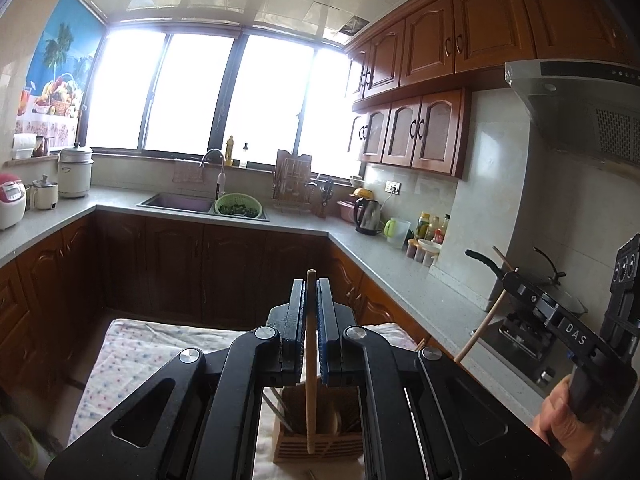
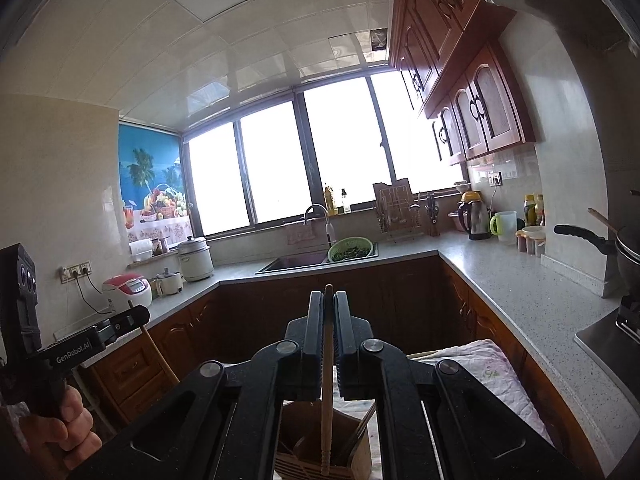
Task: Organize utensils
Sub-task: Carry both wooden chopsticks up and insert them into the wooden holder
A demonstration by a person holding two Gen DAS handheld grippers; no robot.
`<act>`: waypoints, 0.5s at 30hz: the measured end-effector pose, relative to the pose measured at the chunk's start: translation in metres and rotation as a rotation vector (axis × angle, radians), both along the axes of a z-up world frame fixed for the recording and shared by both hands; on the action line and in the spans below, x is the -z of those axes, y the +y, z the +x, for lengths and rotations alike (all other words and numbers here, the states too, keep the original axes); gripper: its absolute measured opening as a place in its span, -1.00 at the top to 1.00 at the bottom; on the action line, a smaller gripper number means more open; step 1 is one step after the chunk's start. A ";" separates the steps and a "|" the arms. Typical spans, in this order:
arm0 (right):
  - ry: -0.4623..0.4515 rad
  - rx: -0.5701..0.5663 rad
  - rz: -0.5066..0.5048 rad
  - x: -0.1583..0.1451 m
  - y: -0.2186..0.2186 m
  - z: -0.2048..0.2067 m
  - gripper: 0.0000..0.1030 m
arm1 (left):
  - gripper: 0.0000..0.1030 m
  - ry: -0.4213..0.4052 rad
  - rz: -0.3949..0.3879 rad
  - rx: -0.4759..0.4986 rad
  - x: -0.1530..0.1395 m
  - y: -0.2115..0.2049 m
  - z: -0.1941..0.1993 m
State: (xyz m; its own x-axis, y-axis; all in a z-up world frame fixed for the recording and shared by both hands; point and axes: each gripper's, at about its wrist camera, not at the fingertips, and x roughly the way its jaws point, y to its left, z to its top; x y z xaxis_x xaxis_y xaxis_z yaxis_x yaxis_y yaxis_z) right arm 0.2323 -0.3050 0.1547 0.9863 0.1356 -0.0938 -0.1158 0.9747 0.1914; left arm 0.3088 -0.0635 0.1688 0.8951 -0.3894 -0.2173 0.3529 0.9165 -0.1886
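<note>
My left gripper [image 1: 311, 286] is shut on a thin wooden chopstick [image 1: 310, 400] that hangs upright between its pads. Its lower end is over a slatted wooden utensil holder [image 1: 304, 448] with several utensils inside. My right gripper [image 2: 328, 298] is likewise shut on a second upright chopstick [image 2: 327, 400] above the same holder [image 2: 288, 464]. Each view shows the other gripper off to the side, held by a hand: the right one [image 1: 516, 280] with its stick slanting down, the left one [image 2: 136, 318] the same.
The holder stands on a table under a dotted cloth [image 1: 132, 356]. A grey counter [image 1: 400, 276] wraps around the room with a sink [image 1: 176, 202], green colander [image 1: 239, 206], kettle [image 1: 368, 216], rice cooker [image 2: 128, 290] and a stove with a pan [image 2: 628, 256] on the right.
</note>
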 end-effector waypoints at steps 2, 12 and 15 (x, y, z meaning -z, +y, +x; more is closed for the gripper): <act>-0.006 0.007 -0.004 -0.001 -0.001 0.009 0.91 | 0.92 -0.008 0.001 -0.008 0.000 -0.004 0.009; 0.019 0.026 0.008 0.035 -0.006 0.043 0.91 | 0.92 0.042 -0.032 -0.051 0.045 -0.007 0.043; 0.035 0.030 0.024 0.049 -0.009 0.047 0.91 | 0.92 0.072 -0.036 -0.063 0.061 -0.006 0.047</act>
